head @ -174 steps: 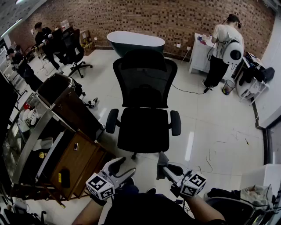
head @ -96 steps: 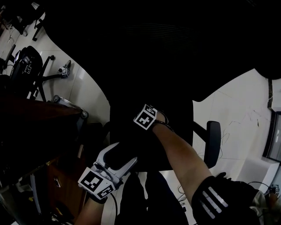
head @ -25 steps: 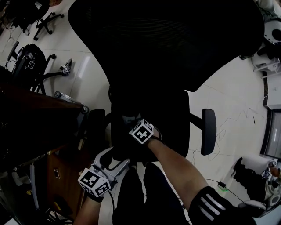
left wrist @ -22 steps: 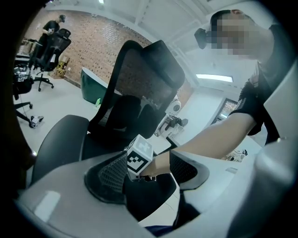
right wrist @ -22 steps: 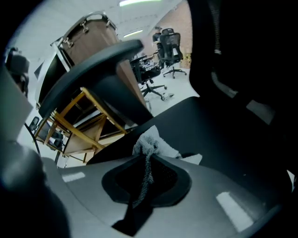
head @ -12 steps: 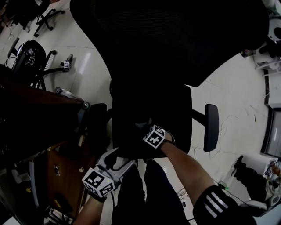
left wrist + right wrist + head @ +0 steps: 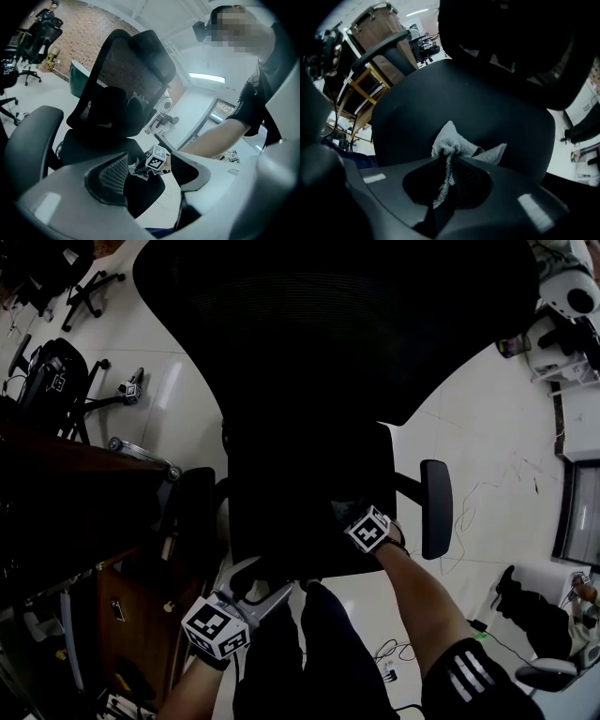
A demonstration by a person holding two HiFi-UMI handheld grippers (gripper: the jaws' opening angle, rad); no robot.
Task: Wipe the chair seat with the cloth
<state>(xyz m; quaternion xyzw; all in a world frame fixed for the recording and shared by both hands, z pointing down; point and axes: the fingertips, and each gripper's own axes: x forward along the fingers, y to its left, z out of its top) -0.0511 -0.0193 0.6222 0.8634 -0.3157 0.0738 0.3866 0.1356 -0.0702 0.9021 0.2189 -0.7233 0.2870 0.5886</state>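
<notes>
1. Counting from our side outward, we find two grippers, one cloth and one chair with two armrests.
2. Our left gripper (image 7: pixel 265 577) hangs at the front left corner of the chair seat (image 7: pixel 300 493). Its jaws are spread wide with nothing between them.
3. Our right gripper (image 7: pixel 448 161) sits over the seat's front right part, jaws pinched together on the grey cloth (image 7: pixel 451 140), whose bunched folds lie against the seat.
4. From the head view the seat is so dark that we can hardly make out the cloth. The backrest (image 7: pixel 337 324) covers the seat's rear. The left armrest (image 7: pixel 192 512) melts into shadow, and the right armrest (image 7: pixel 436 507) shows clearly.
5. Glossy white floor tiles (image 7: pixel 487 427) surround the seat. A wooden cabinet (image 7: pixel 122 615) stands left of the seat, other office chairs (image 7: pixel 56 371) stand farther left, and a brick wall (image 7: pixel 70 42) lies beyond the backrest.
</notes>
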